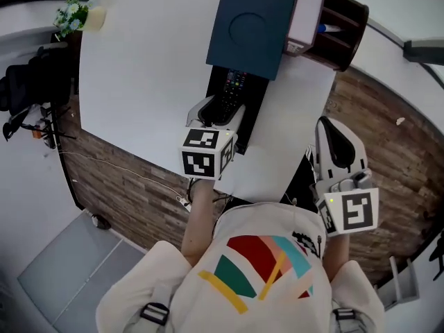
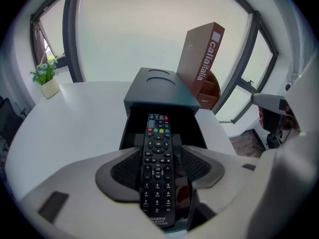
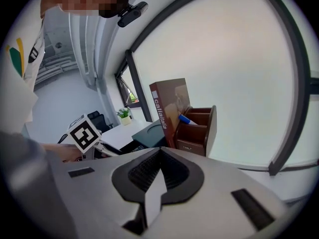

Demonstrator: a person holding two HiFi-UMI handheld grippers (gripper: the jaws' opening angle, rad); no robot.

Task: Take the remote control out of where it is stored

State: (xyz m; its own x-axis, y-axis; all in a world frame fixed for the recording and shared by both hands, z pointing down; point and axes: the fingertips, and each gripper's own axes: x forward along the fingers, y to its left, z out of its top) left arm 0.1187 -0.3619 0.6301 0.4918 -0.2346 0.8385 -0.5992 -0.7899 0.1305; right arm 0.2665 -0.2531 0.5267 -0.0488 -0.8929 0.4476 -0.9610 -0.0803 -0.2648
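Note:
A black remote control (image 1: 234, 89) (image 2: 157, 168) lies lengthwise in the pulled-out black drawer (image 1: 255, 113) (image 2: 130, 128) of a dark blue box (image 1: 253, 23) (image 2: 157, 91). My left gripper (image 1: 220, 113) (image 2: 159, 153) reaches into the drawer's near end with its jaws open, one on each side of the remote. A narrow gap shows between the remote and the right-hand pad. My right gripper (image 1: 338, 141) (image 3: 159, 151) hangs off the table's near right edge, shut with nothing in it.
The box sits on a white table (image 1: 139, 82). Beside it stand a tall brown book case (image 1: 309, 12) (image 2: 202, 63) and a wooden organiser (image 1: 340, 30) (image 3: 197, 128). A small potted plant (image 1: 73, 12) (image 2: 46, 78) stands far left. A black office chair (image 1: 28, 82) is beyond the table's left edge.

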